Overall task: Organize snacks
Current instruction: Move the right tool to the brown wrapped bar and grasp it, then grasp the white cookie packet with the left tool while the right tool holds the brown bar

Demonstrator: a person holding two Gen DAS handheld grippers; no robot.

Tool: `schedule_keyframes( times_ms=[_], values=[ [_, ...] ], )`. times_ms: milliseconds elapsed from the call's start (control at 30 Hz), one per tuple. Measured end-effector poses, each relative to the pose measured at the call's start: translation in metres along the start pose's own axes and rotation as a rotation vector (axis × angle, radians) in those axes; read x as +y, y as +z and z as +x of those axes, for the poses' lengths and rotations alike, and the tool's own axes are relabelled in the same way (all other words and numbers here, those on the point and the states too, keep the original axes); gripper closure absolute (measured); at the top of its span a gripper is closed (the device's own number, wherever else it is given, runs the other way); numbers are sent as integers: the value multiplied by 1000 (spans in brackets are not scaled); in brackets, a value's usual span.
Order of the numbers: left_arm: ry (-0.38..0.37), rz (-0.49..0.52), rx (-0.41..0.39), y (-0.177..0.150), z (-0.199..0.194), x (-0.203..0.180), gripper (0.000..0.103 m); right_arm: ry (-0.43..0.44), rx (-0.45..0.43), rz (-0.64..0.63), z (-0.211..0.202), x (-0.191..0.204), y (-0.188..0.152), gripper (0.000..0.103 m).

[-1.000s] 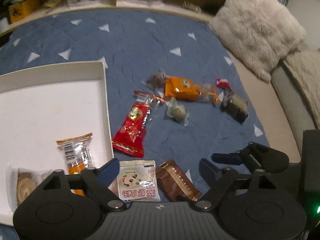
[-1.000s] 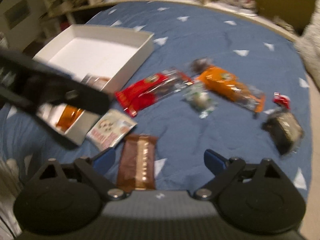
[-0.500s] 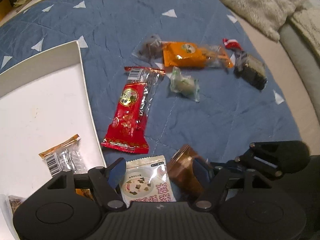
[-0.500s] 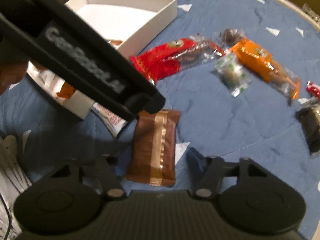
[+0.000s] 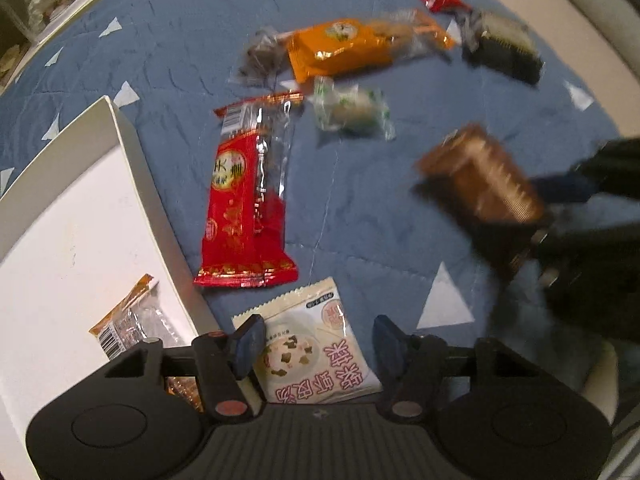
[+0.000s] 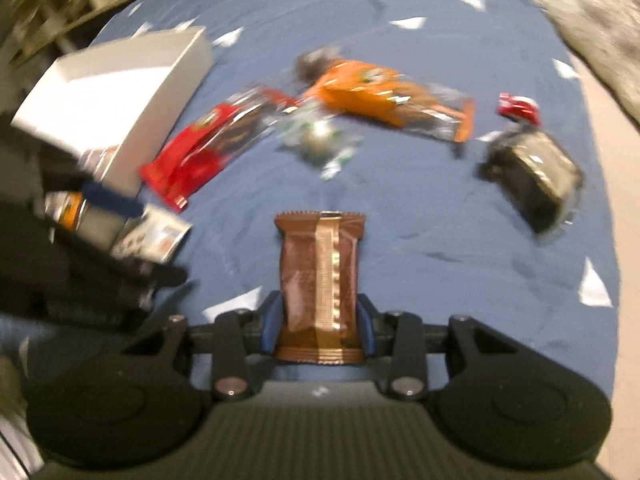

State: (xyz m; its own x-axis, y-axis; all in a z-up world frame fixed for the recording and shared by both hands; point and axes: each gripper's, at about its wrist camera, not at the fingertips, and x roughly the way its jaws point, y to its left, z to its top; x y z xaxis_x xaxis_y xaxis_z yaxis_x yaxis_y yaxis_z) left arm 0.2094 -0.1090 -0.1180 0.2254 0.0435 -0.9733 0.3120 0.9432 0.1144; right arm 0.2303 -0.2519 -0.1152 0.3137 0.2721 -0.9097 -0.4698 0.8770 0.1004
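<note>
My right gripper (image 6: 318, 326) is shut on a brown snack bar (image 6: 320, 276) and holds it above the blue quilt; the bar shows blurred in the left wrist view (image 5: 480, 184). My left gripper (image 5: 316, 340) is open, its fingers on either side of a white snack packet (image 5: 312, 352) that lies on the quilt. The white box (image 5: 72, 240) at the left holds an orange-and-clear packet (image 5: 128, 324). A red packet (image 5: 244, 200), a green-white candy (image 5: 352, 112), an orange packet (image 5: 352, 48) and a dark packet (image 5: 504, 52) lie on the quilt.
A small red wrapper (image 5: 442, 0) lies at the far side. A furry pillow (image 6: 592, 20) sits at the right edge of the quilt (image 6: 440, 240). Shelves (image 5: 40, 8) with clutter stand beyond the quilt at the left.
My right gripper has shut on the brown bar and lifted it off the quilt. My left gripper has moved down over the white packet.
</note>
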Motion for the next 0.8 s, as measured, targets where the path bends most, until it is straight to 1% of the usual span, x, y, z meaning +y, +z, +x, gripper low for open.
schedule_keyframes(
  times_ms=[33,67,100,167,267,300,333,400,433,567,733,800],
  values=[
    [9,3,1,1,1,-2,42,1,-11,18,-2,-3,0,59],
    [20,0,3,1,2,-3,47,4,-21,32,-5,-6,0,59],
    [29,-3,3,1,3,-4,53,8,-29,43,-6,-8,0,59],
    [45,1,-5,0,3,-6,60,17,-42,56,-10,-11,1,59],
    [44,11,-20,-1,-1,-8,74,25,-59,61,-19,-12,-2,59],
    [44,13,-24,0,-3,-10,81,29,-64,66,-20,-13,-2,59],
    [43,14,-33,-1,-6,-10,83,32,-69,72,-15,-15,3,59],
    [40,9,-46,-2,-12,-12,88,36,-80,84,-15,-15,2,59],
    [36,5,-50,3,-13,-17,89,40,-86,93,-16,-17,3,59],
    [-3,-6,-77,5,-22,-24,93,52,-111,134,-22,-25,4,59],
    [-74,21,-123,4,-32,-40,93,62,-130,168,-26,-32,2,59],
    [-78,10,-128,3,-36,-45,86,65,-136,176,-28,-34,2,59]
  ],
)
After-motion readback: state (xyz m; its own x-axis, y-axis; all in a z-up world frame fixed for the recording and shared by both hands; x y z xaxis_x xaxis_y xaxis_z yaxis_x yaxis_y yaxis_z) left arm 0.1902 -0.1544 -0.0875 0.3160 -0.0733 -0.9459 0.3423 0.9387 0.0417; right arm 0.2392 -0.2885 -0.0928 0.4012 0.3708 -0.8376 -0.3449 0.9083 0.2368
